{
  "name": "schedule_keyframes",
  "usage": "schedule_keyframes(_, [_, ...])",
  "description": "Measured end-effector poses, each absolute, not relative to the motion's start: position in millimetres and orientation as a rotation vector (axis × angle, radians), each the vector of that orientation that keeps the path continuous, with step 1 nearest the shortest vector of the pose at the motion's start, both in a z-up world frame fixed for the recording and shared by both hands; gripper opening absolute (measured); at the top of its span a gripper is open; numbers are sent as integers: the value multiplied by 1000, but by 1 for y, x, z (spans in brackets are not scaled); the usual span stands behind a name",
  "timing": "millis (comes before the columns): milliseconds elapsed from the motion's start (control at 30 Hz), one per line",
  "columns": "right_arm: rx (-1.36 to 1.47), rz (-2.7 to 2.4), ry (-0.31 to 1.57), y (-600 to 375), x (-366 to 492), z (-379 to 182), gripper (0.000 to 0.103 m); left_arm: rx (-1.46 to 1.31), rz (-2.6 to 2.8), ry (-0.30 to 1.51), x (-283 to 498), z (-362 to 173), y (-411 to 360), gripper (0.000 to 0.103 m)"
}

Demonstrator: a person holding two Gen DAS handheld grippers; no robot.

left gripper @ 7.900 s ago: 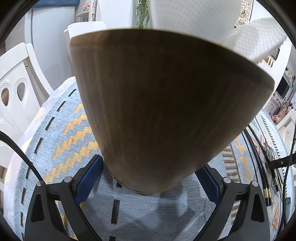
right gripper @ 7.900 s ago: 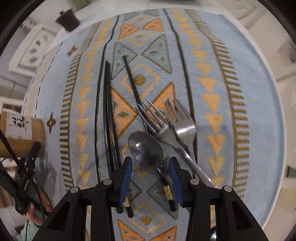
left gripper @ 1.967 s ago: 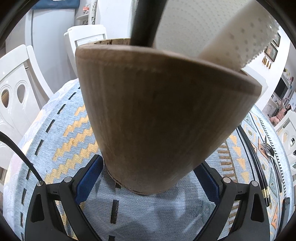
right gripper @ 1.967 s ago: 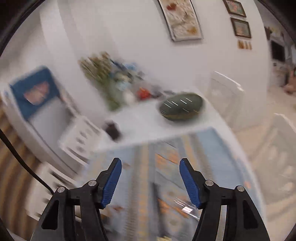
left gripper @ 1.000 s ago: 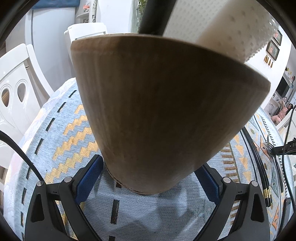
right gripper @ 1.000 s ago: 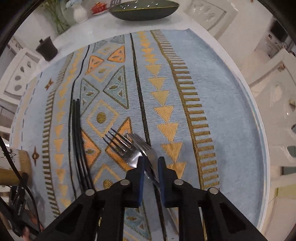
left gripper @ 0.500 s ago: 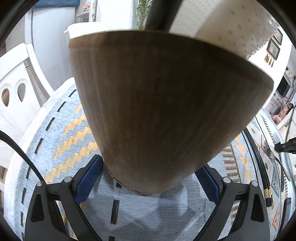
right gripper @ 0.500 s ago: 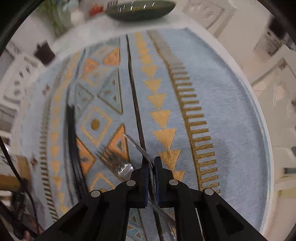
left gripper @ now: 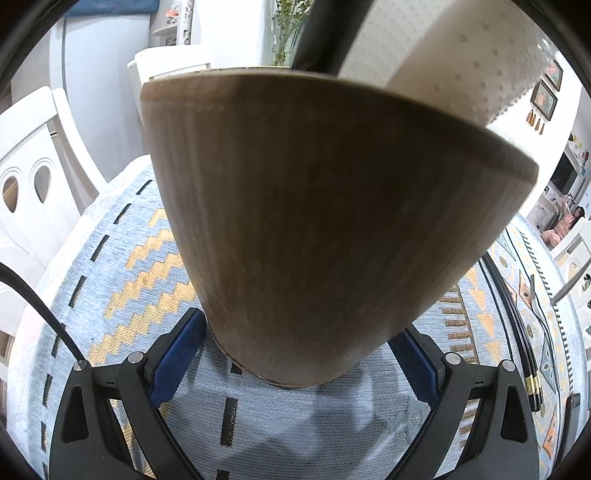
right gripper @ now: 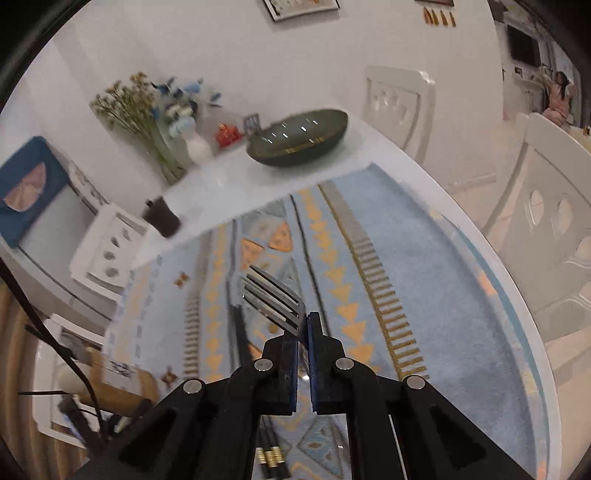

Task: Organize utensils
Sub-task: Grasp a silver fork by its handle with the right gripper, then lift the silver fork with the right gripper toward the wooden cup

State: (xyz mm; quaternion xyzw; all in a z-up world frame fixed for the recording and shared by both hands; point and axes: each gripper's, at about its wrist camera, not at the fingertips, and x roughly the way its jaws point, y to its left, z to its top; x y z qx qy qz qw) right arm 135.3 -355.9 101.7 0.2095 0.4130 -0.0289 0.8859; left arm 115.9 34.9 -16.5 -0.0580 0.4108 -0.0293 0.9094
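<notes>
My left gripper (left gripper: 295,363) is shut on the base of a tall wooden utensil holder (left gripper: 314,221), which stands on the blue patterned cloth (left gripper: 122,258). A white perforated utensil (left gripper: 443,48) and a black handle (left gripper: 325,33) stick out of it. My right gripper (right gripper: 303,326) is shut on a steel fork (right gripper: 273,295), held above the cloth with its tines pointing away. Black chopsticks (right gripper: 240,332) lie on the cloth below and to the left of it. The holder (right gripper: 110,380) shows at the lower left of the right wrist view. Another fork (left gripper: 537,306) lies beside the chopsticks (left gripper: 517,332).
At the table's far end stand a dark green dish (right gripper: 299,138), a black cup (right gripper: 162,218) and a vase of flowers (right gripper: 147,110). White chairs (right gripper: 399,99) (left gripper: 33,184) ring the table. A person (right gripper: 557,92) sits far off at the right.
My right gripper closed on a fork lying on the cloth, then rose and tilted up with it. The left gripper and the holder stayed where they were.
</notes>
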Motion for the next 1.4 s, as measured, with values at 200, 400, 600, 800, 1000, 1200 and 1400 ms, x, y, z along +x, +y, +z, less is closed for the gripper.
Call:
schedule_keyframes(200, [437, -13, 797, -338, 146, 123, 4, -120, -60, 847, 116, -16, 35, 97])
schedule_keyframes(400, [434, 64, 742, -320, 148, 154, 4, -120, -60, 847, 115, -16, 35, 97])
schedule_keyframes(600, [455, 165, 698, -297, 159, 187, 4, -120, -61, 847, 115, -16, 36, 97])
schedule_keyframes(800, [495, 315, 615, -262, 176, 230, 4, -120, -60, 848, 115, -16, 36, 97])
schedule_keyframes(1000, [480, 490, 543, -206, 192, 269, 4, -122, -60, 845, 115, -16, 36, 97])
schedule_keyframes(1200, [396, 624, 595, -127, 207, 260, 4, -127, -61, 837, 113, -14, 38, 97])
schedule_keyframes(1400, [272, 638, 708, -73, 218, 212, 4, -132, -62, 810, 106, -10, 39, 97])
